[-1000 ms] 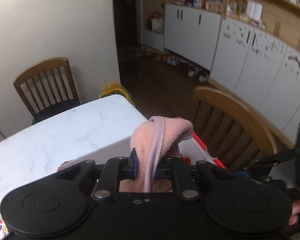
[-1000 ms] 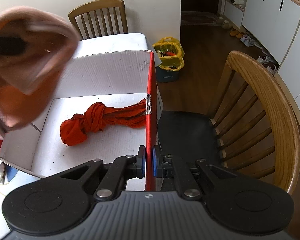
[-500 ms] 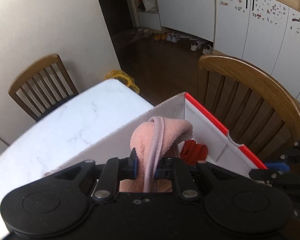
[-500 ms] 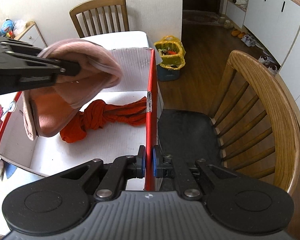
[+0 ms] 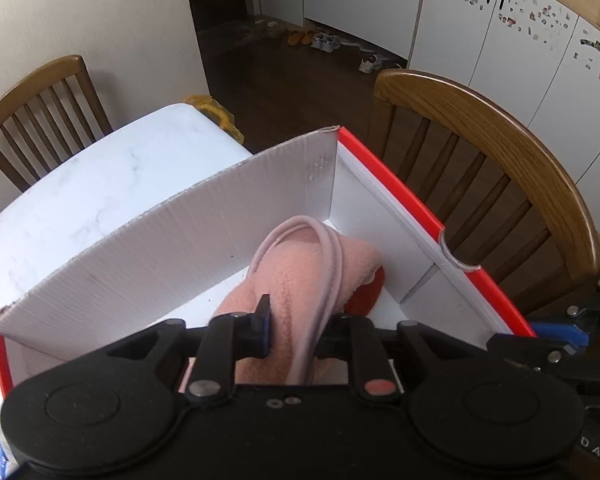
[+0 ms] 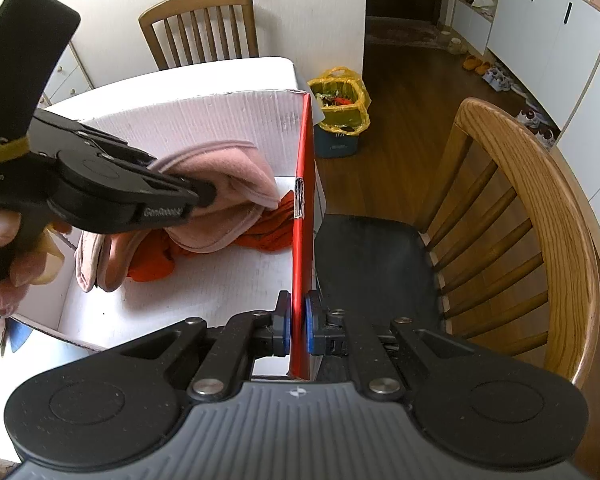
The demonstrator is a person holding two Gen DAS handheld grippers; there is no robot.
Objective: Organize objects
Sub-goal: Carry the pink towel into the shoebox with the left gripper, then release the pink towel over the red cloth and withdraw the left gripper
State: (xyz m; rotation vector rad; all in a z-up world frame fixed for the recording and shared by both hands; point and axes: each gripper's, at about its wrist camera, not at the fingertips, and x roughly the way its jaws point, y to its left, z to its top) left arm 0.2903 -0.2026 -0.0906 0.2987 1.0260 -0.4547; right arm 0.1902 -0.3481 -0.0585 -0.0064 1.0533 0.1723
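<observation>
A white cardboard box with red outer walls [image 5: 204,236] [image 6: 228,120] stands at the table's edge. A pink fleece cloth [image 5: 300,280] [image 6: 228,196] lies inside it on top of an orange knotted cloth [image 6: 152,260] [image 5: 366,292]. My left gripper [image 5: 296,320] [image 6: 204,196] is inside the box, its jaws wider apart than before around the pink cloth, which still passes between them. My right gripper [image 6: 297,324] is shut on the box's red right wall [image 6: 304,220] at the near end.
A wooden chair with a black seat [image 6: 520,216] [image 5: 500,148] stands right beside the box. Another wooden chair [image 6: 200,28] [image 5: 40,100] is at the table's far end. A yellow bin [image 6: 340,100] sits on the dark floor. The white marble table [image 5: 100,184] extends left.
My left gripper has come down into the box with the pink cloth, which now rests on the orange cloth. Its jaws have spread apart. My right gripper has kept its hold on the wall.
</observation>
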